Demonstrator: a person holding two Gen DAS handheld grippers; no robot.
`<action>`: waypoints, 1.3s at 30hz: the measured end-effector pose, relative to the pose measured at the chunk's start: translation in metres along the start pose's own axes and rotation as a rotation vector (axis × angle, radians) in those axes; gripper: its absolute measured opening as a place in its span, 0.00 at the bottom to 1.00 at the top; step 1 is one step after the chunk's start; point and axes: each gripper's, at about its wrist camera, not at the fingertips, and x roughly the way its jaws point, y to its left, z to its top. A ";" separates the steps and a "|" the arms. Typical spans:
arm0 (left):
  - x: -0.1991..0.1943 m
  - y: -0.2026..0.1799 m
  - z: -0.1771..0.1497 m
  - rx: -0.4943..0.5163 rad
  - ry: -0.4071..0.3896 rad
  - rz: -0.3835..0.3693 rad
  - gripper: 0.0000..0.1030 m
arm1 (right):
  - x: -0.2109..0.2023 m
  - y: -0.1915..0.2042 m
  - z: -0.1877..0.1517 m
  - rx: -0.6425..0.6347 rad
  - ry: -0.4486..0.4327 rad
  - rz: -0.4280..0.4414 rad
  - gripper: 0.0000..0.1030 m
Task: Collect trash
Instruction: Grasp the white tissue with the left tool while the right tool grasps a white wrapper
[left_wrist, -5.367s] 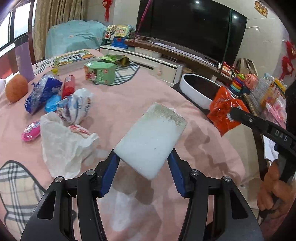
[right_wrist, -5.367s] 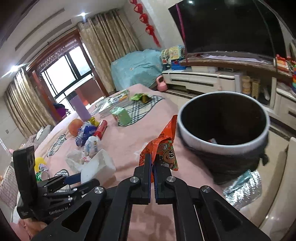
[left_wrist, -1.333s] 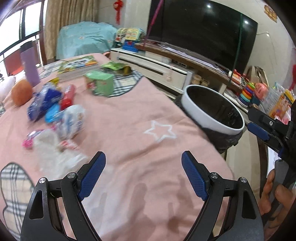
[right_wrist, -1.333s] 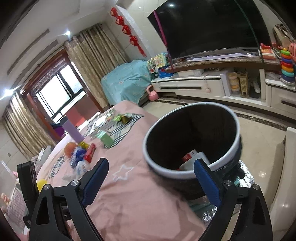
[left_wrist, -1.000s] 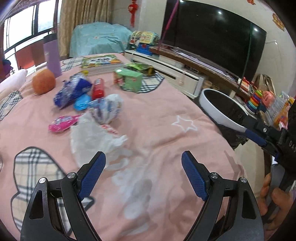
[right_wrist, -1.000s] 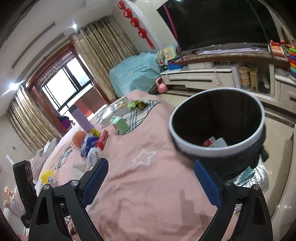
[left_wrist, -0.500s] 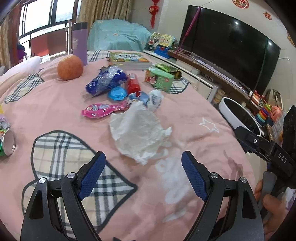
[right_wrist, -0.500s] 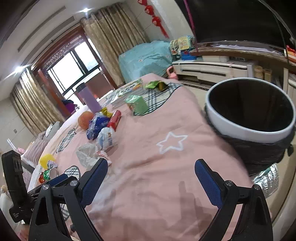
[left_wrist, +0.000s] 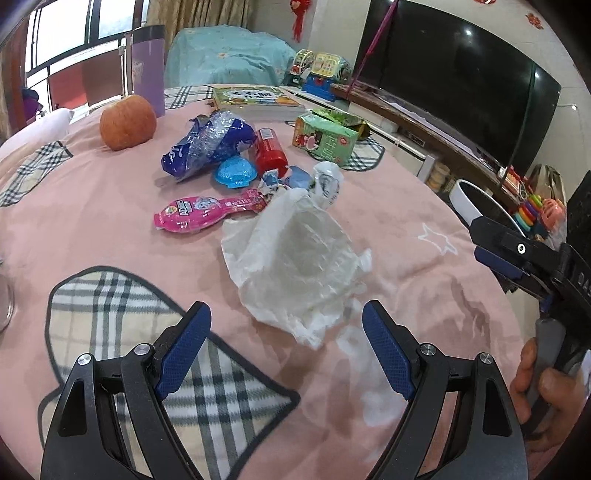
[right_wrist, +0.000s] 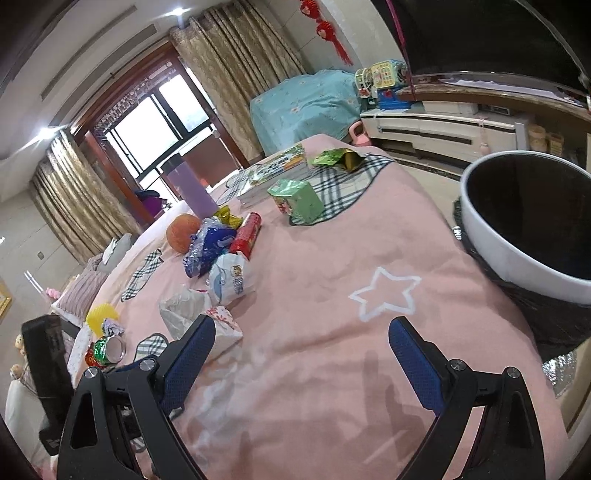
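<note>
My left gripper (left_wrist: 286, 345) is open and empty, just short of a crumpled white plastic bag (left_wrist: 295, 254) on the pink cloth. Behind the bag lie a pink wrapper (left_wrist: 207, 214), a blue foil bag (left_wrist: 208, 146), a blue shell (left_wrist: 236, 171), a red can (left_wrist: 271, 155) and a white printed wrapper (left_wrist: 327, 181). My right gripper (right_wrist: 301, 349) is open and empty over the cloth near the white star (right_wrist: 384, 291). The white-rimmed trash bin (right_wrist: 517, 254) stands at the table's right edge. The white bag also shows in the right wrist view (right_wrist: 184, 308).
An orange (left_wrist: 127, 122), a green carton (left_wrist: 325, 138), a book (left_wrist: 255, 101), a purple bottle (left_wrist: 147, 68) and a green-gold packet (right_wrist: 338, 158) sit farther back. A yellow ball (right_wrist: 101, 314) and a foil cup (right_wrist: 109, 349) lie at the left. TV and cabinet stand behind.
Both grippers let go of their trash at the bin, the white block and the orange wrapper, and opened. They have swung back left over the table; the left one has closed in on the white bag.
</note>
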 end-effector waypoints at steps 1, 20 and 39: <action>0.002 0.001 0.002 -0.002 0.003 0.000 0.84 | 0.003 0.002 0.001 -0.005 0.005 0.007 0.93; 0.003 0.014 0.002 0.027 -0.010 -0.135 0.12 | 0.093 0.047 0.019 -0.052 0.138 0.097 0.65; -0.012 0.015 0.003 0.018 -0.042 -0.066 0.79 | 0.077 0.021 0.025 0.022 0.114 0.118 0.31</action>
